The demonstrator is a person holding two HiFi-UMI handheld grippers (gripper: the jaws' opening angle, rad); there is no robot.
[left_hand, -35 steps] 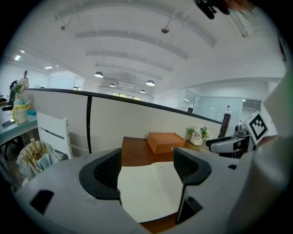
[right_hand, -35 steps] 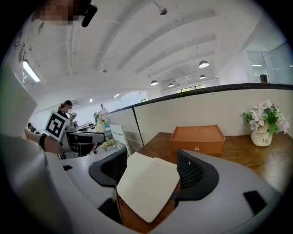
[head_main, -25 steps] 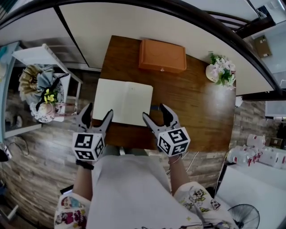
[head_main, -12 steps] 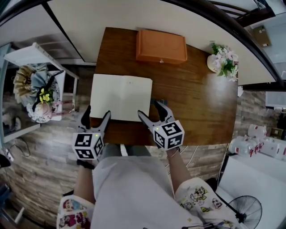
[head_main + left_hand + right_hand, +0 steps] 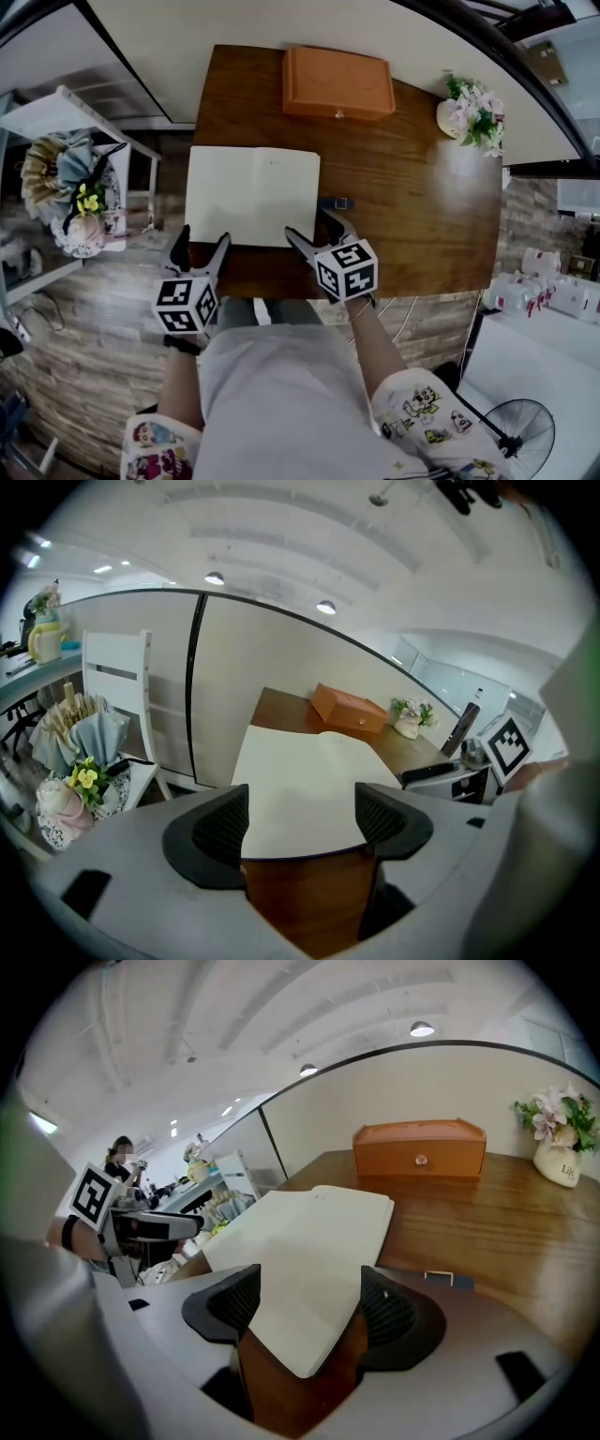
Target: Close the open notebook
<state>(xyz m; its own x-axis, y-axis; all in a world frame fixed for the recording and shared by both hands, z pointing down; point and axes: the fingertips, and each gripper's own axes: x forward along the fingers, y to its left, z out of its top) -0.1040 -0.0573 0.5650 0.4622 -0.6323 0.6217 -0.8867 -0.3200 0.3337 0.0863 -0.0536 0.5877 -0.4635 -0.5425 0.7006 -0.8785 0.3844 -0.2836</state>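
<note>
- An open notebook (image 5: pixel 253 195) is shown lying flat, pages up, on the left part of a brown wooden counter (image 5: pixel 412 187). Its near edge lies close to the counter's front edge.
- An orange box (image 5: pixel 337 82) is seen at the back of the counter, well apart from the notebook.
- The notebook is judged to be light. Its blank pages are likely thin and floppy, and the cover beneath somewhat stiffer. The paper could crease or slip if pinched alone.
- The best hold is judged to be the outer edge of one half, cover and pages taken together, away from the central fold. That half could then be swung over the other.
- The left gripper (image 5: pixel 202 246) is held at the notebook's near-left corner. Its jaws are spread apart with nothing between them, and the notebook's near edge is seen just ahead of the gap.
- The right gripper (image 5: pixel 314 234) is held at the near-right corner. Its jaws are also spread and empty, and that corner is framed in the gap. Contact cannot be confirmed.
</note>
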